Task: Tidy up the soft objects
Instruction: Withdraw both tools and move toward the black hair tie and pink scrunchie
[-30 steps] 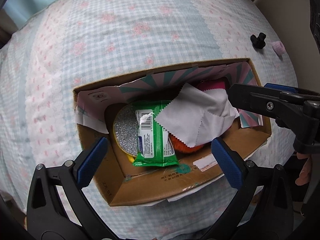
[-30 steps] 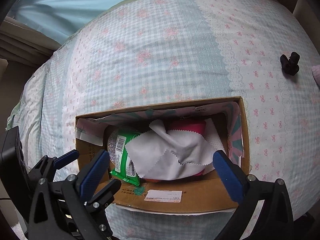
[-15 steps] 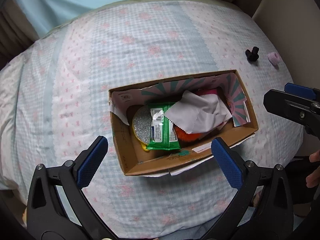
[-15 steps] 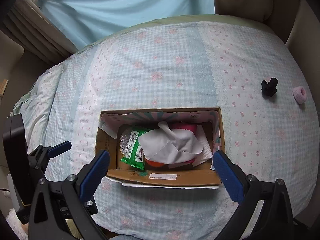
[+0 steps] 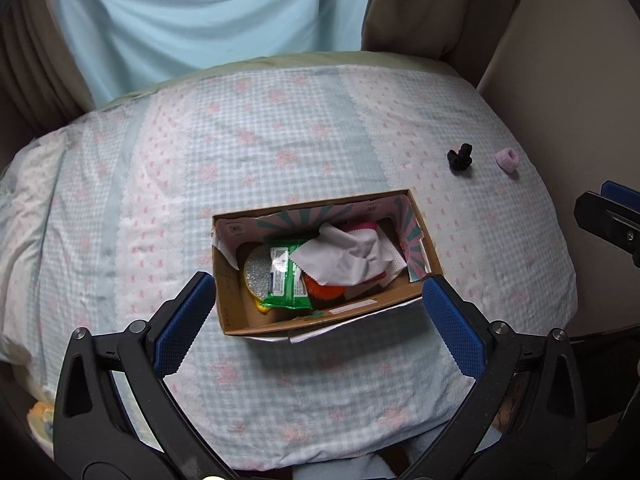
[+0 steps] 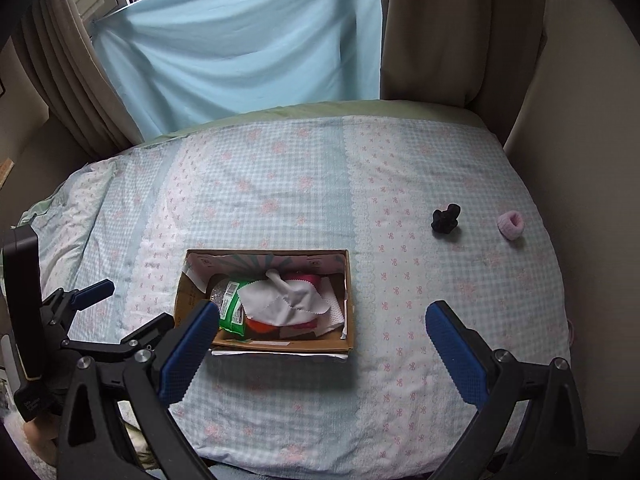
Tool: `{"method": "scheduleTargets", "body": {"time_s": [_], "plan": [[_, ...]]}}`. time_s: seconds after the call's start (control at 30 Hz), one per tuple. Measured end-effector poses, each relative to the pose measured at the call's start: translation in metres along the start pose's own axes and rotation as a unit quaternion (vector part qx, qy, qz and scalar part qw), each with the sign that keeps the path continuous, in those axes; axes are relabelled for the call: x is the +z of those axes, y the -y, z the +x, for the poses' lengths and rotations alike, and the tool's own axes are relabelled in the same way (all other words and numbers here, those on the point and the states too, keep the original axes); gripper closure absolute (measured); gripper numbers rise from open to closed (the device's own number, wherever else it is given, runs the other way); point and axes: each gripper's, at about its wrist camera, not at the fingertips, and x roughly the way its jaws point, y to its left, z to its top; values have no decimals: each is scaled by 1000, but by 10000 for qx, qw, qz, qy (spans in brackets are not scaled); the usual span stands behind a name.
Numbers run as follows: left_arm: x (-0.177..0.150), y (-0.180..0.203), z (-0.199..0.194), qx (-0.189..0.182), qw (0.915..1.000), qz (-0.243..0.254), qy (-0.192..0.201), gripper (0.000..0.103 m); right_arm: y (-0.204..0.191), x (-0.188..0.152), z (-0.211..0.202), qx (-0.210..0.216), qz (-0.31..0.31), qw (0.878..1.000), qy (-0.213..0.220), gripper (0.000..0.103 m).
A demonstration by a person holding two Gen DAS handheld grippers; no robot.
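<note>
A cardboard box (image 5: 320, 320) (image 6: 344, 280) sits on the checked bed cover. It holds a white cloth (image 5: 340, 260) (image 6: 284, 300), a green packet (image 5: 286, 276) (image 6: 232, 308), a silver disc (image 5: 256, 276), an orange item (image 5: 324, 290) and a pink item. A black scrunchie (image 5: 460, 159) (image 6: 445, 218) and a pink scrunchie (image 5: 507, 160) (image 6: 510, 224) lie on the bed at the far right. My left gripper (image 5: 316, 320) is open and empty, above the box's near side. My right gripper (image 6: 320, 344) is open and empty, near the box's right front.
The bed cover (image 6: 280, 184) spreads wide around the box. A light blue curtain (image 6: 240, 48) and beige drapes hang behind the bed. A beige wall (image 6: 580, 120) runs along the right edge. The left gripper also shows in the right wrist view (image 6: 92, 312).
Both grippers have pulled back and up from the box, so it looks smaller and more of the bed shows. Both stayed open and empty. The box contents have not moved.
</note>
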Motion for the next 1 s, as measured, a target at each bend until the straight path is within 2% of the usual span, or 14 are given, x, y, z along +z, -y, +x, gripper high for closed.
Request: {"method": "scheduleTargets", "body": {"time_s": [0.13, 0.23, 0.37, 0.47, 0.73, 0.9, 1.0], "plan": [[8, 36, -17, -34, 9998, 42, 182, 0, 36, -1, -17, 85, 206, 9996, 152, 0], [17, 66, -26, 99, 9993, 75, 348, 0, 70, 0, -28, 121, 245, 9991, 318, 0], [32, 108, -31, 227, 9984, -108, 500, 0, 122, 8, -38, 7, 193, 9990, 406, 0], [44, 140, -26, 188, 9979, -207, 584, 0, 164, 15, -36, -52, 238, 9985, 486, 0], [82, 218, 38, 102, 9985, -200, 496, 0, 253, 33, -5, -312, 413, 9974, 505, 0], [101, 257, 84, -61, 9993, -167, 341, 0, 298, 48, 28, -463, 564, 9967, 355, 0], [113, 274, 115, -18, 9998, -37, 211, 0, 321, 58, 52, -448, 723, 9960, 270, 0]]}}
